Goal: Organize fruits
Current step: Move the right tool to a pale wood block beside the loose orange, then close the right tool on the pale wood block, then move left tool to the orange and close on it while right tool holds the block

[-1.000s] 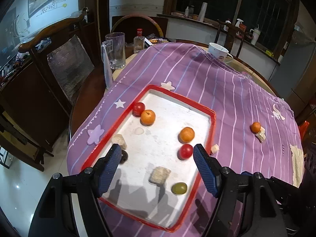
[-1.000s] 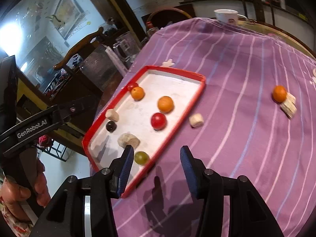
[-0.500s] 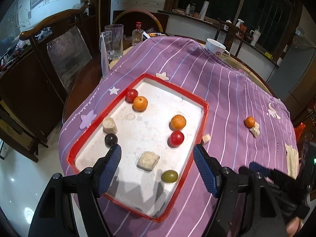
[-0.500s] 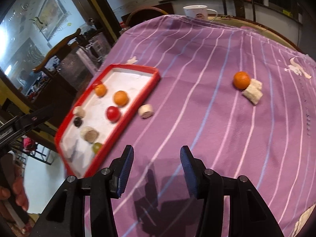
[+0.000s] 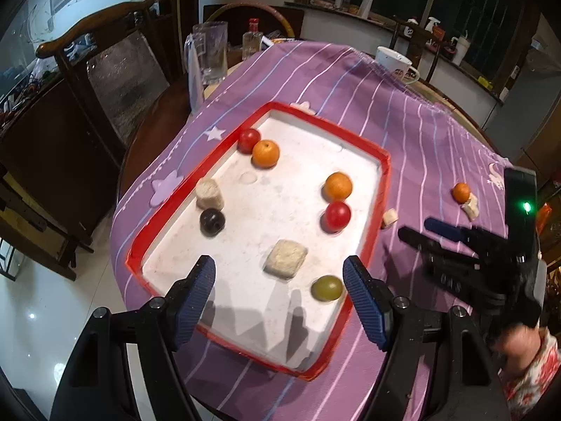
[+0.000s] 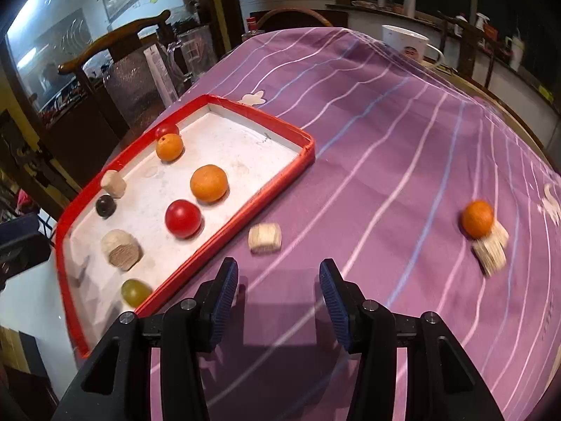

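A red-rimmed white tray (image 5: 384,175) (image 6: 277,182) lies on the purple striped cloth. It holds two oranges (image 5: 265,153) (image 5: 337,186), two red fruits (image 5: 249,140) (image 5: 337,215), a dark fruit (image 5: 211,222), a green grape (image 5: 326,288) and beige blocks (image 5: 286,258). Another orange (image 6: 477,219) (image 5: 460,192) lies loose on the cloth at the right, against a beige block (image 6: 490,251). A small beige block (image 6: 265,238) lies beside the tray. My left gripper (image 5: 278,291) is open and empty above the tray's near end. My right gripper (image 6: 278,300) is open and empty above the cloth; it also shows in the left wrist view (image 5: 431,231).
A white mug (image 5: 394,65) stands at the cloth's far edge. A glass jug (image 5: 210,52) and a small bottle (image 5: 251,40) stand at the far left on bare table. A wooden chair (image 5: 115,70) stands left of the table. The table edge drops to a tiled floor (image 5: 42,315) at left.
My right gripper has swung back toward the tray and lower over the cloth, and now shows in the left view. My left gripper has drawn back slightly. Both stay open.
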Tool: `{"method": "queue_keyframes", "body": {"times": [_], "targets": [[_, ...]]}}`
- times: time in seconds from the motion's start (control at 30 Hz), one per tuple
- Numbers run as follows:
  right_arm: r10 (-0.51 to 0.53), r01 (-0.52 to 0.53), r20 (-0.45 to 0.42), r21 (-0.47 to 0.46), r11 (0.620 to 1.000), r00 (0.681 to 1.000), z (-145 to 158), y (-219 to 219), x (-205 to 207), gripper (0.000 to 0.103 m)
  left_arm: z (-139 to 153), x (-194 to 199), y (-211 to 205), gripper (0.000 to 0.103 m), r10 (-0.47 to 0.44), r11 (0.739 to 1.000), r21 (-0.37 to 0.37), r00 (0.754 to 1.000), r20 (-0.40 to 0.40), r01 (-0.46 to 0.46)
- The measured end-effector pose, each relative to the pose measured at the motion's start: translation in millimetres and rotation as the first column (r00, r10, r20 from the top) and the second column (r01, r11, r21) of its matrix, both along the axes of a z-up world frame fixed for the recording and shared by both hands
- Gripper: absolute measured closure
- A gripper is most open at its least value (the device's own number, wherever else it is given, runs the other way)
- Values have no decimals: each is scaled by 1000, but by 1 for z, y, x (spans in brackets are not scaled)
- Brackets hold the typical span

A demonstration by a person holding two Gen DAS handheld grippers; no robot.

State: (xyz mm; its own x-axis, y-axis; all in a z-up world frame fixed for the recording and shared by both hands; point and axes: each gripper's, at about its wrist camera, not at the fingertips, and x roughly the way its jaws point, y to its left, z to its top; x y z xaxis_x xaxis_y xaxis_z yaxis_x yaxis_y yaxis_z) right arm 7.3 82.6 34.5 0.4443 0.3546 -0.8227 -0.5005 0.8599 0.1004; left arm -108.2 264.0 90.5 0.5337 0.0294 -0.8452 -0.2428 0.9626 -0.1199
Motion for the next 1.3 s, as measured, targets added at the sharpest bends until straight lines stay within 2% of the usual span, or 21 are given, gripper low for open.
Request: {"method": "queue_keyframes", "body": {"times": [0.13, 0.37, 0.5, 0.63, 0.73, 0.87, 1.03, 1.17, 1.3], "targets": [[22, -22, 20, -25, 999, 1000, -7, 10, 13, 52, -7, 2, 6, 28, 12, 1000, -11, 1000, -21, -12], [76, -76, -20, -35, 996, 997, -23, 27, 21, 76, -17, 13, 1, 28, 1, 999, -35, 999, -53, -3], [14, -10, -70, 48, 999, 997, -23, 9, 24, 76, -17, 23, -9, 28, -25, 999, -40, 998, -52, 23], [-91, 103, -104, 117, 988, 990, -11, -34, 22, 76, -14, 38, -24, 28, -72, 994, -82, 997, -37, 69], [-156, 168, -100, 132, 977, 983, -1, -72, 13, 76, -12, 56, -48, 28, -135, 987, -93, 990, -27, 132], [-272, 280, -85, 103, 955, 959, 5, -133, -2, 76, -18, 80, -86, 28, -228, 968, -113, 973, -39, 222], [-387, 393, -95, 61, 917, 917, -1, -197, -14, 76, -31, 113, -145, 28, -343, 933, -137, 937, -64, 333], [-435, 444, -112, 71, 893, 893, -5, -223, -18, 76, -36, 147, -184, 29, -403, 906, -165, 914, -50, 390], [-443, 453, -120, 77, 888, 888, -7, -234, -23, 76, -41, 186, -212, 29, -415, 894, -203, 909, -37, 400]]}}
